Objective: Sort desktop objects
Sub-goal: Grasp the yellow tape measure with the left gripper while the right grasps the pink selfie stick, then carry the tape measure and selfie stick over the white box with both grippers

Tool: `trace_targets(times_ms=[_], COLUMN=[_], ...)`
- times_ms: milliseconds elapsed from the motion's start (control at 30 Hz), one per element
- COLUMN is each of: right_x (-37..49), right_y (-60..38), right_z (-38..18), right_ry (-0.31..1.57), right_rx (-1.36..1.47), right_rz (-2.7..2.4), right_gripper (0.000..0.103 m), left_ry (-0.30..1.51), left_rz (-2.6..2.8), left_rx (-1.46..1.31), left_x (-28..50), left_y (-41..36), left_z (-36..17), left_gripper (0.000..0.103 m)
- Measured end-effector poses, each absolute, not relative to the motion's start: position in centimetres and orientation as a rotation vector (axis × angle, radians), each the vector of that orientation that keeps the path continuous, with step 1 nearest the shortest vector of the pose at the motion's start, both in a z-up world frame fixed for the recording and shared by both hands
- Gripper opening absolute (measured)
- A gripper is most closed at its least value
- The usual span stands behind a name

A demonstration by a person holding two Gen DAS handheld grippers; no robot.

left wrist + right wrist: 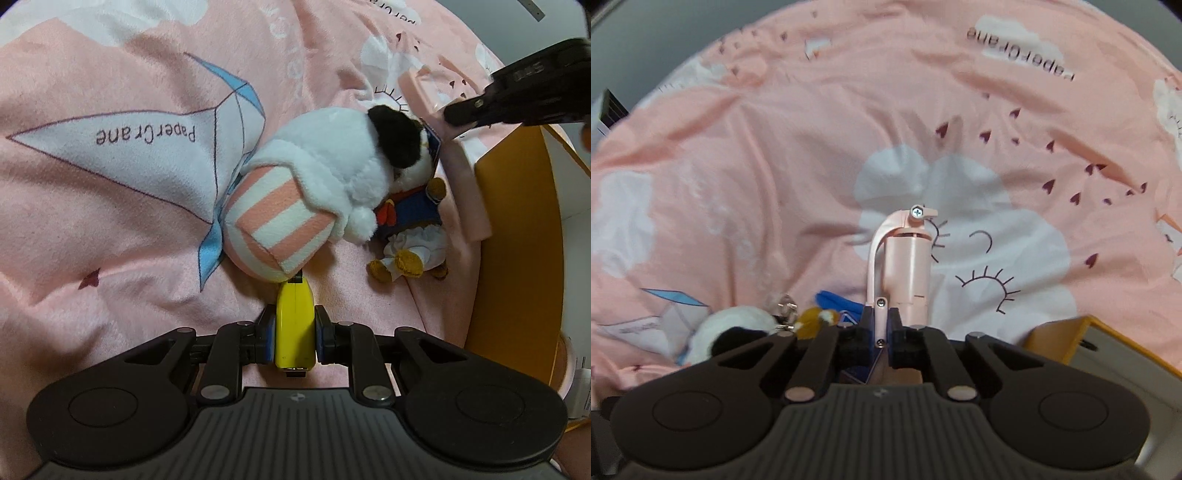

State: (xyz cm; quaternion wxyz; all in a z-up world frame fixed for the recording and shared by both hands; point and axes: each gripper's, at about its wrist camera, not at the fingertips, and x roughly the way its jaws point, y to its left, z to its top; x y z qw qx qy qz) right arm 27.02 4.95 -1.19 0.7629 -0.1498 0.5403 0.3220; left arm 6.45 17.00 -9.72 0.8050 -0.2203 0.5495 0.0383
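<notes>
A yellow block-shaped object (294,325), with a small dark tab at its far tip and another at its near end, sits clamped between the two blue-padded fingers of the left gripper (294,334), its length running straight out along the fingers toward a plush toy (295,206); what the yellow thing is cannot be told. Its far tip lies just beside, perhaps touching, the toy's round pink-and-white striped end. The plush toy lies on its side on a pink blanket (110,229), white-furred with a black patch, and just to its right lies a smaller stuffed figure (410,221) in a blue top with brown feet. In the right wrist view the right gripper (882,326) is clenched on the thin pink lever of a pale pink plastic tool (905,266), a blocky body with a curved arm and a screw at its top; the tool stands up along the fingers, lifted clear of the blanket. From the left wrist view the same pink tool (424,86) shows at the upper right with the black body of the right gripper beside it, well apart from the yellow object. The blanket carries white clouds, small dark hearts, a blue-edged paper crane and the words "PaperCrane". At the right edge of the blanket stands an orange-sided box (517,240), its white inside visible in the right wrist view
</notes>
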Motion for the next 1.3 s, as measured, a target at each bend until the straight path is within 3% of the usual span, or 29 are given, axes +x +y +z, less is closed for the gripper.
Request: trace_targets(times_ms=[400, 633, 1300], right_x=[22.0, 20.0, 20.6], right_y=[-1.6, -8.1, -18.5], right_z=[8.2, 10.7, 3.2], right_ry=[0.999, 0.946, 1.064], right_rx=[-0.166, -0.131, -0.051], right_rz=[0.711, 0.620, 0.318], right_gripper=[0.006, 0.006, 0.006], left_ry=[0.994, 0.912, 0.818], left_rz=[0.029, -0.079, -0.270], left_rx=[-0.387, -0.386, -0.350], left_x=[5.3, 5.2, 8.9], left_y=[14.1, 10.7, 2.9], left_z=[-4.3, -0.8, 3.0], left_gripper=[0.022, 0.022, 0.022])
